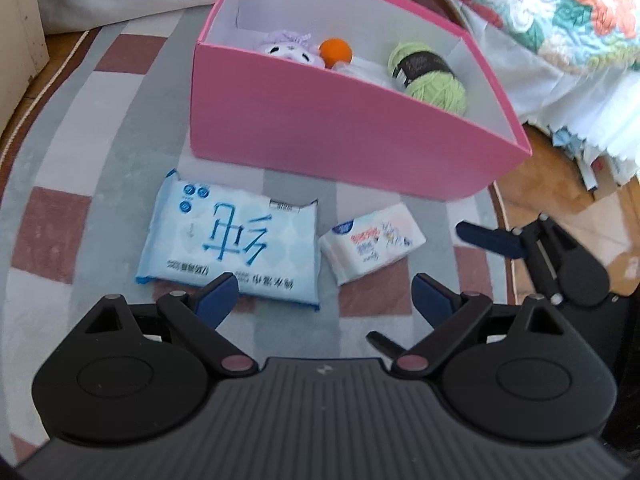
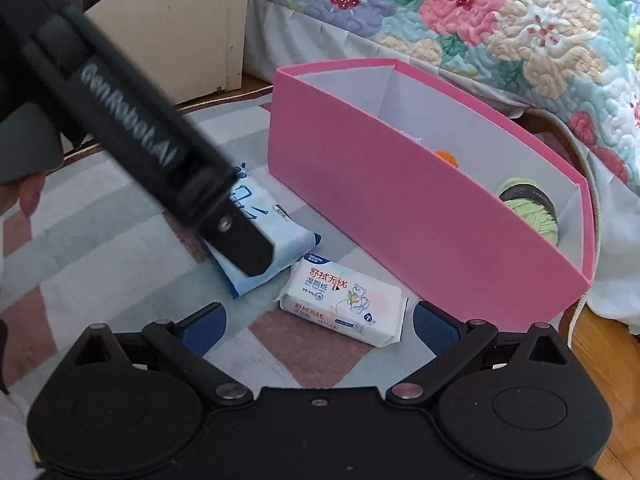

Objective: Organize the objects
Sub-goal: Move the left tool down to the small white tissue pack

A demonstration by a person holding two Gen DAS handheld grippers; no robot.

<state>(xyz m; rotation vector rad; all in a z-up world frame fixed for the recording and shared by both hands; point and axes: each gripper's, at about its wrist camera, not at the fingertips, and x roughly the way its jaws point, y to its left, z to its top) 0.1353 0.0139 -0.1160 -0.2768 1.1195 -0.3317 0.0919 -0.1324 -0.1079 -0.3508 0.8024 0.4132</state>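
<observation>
**Two wipe packs on the rug, both tools spread wide above them**

A pink box [image 1: 340, 136] stands on a checked grey, white and brown rug [image 1: 80, 152], at its far side, close to a bed with a floral quilt [image 2: 500, 20]. Inside the box lie a purple plush toy [image 1: 286, 46], an orange ball [image 1: 336, 51] and a ball of green yarn [image 1: 432, 76], the yarn toward the right end.

On the rug just near of the box lie two packs. The large blue wipe pack [image 1: 232, 248] sits to the left; the small white wipe pack [image 1: 372, 242] sits just right of it, their edges nearly touching.

The left tool [image 1: 324, 300] hangs over the near edge of the blue pack with its jaws wide apart and nothing between them. The right tool [image 2: 316, 324] is likewise wide open and empty, with the small white pack [image 2: 344, 304] lying just beyond the gap between its fingers. In the right wrist view the left tool's dark body crosses the upper left and covers part of the blue pack.
</observation>
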